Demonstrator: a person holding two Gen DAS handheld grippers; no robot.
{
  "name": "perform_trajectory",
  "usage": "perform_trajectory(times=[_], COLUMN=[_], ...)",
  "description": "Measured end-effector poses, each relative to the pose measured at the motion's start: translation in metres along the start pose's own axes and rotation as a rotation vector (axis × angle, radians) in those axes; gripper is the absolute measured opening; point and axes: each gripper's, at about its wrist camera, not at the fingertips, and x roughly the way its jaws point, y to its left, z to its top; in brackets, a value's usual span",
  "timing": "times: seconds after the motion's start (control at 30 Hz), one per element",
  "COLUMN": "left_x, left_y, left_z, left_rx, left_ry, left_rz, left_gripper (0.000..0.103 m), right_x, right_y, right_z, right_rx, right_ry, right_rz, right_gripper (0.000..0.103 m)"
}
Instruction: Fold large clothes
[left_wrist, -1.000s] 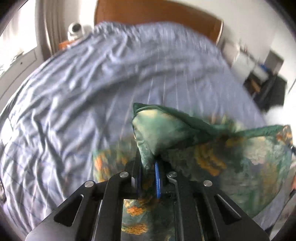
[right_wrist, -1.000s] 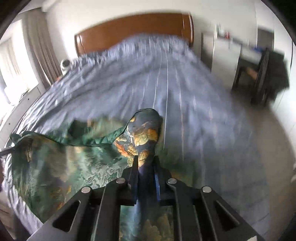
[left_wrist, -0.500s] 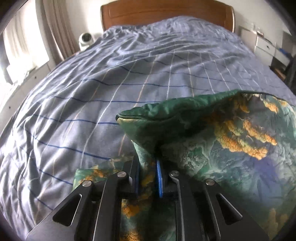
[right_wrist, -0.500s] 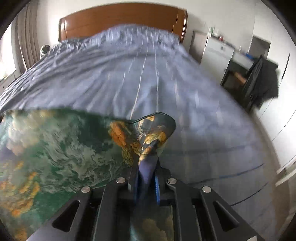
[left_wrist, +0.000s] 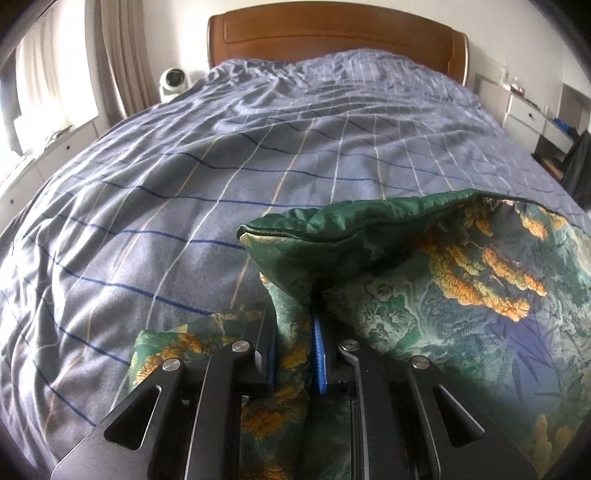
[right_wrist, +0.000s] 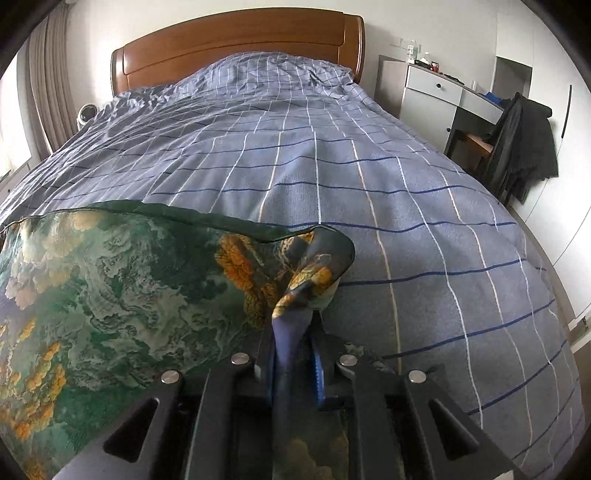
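Nearest in the left wrist view: left gripper, blue pads close together with a bunched corner of the green printed garment between them; jaws just been easing apart, cloth not dropped. Same on the other side: right gripper pinching the garment's opposite corner, a twisted blue-and-orange fold rising from between the pads, jaws likewise just loosened a little, cloth still filling the gap. Between the two, garment spread flat along the near edge of the bed, top hem slightly lifted, a lower layer peeking out under the left gripper. Beyond, wrinkled blue checked cover running up to the wooden headboard. At the far right corner, grey drawers and a dark jacket. At the far left corner, a white fan and curtains.
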Motion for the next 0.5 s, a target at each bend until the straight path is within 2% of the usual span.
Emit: perform_trajectory(times=[0.5], left_x=[-0.0033], left_y=[0.0042], left_z=[-0.0005], left_rx=[-0.021], left_ry=[-0.013], left_rz=[-0.015], left_gripper=[0.016], right_x=[-0.0003], right_y=[-0.0075], right_z=[0.0027], right_rx=[0.032], right_ry=[-0.001], right_rz=[0.040], right_gripper=[0.017])
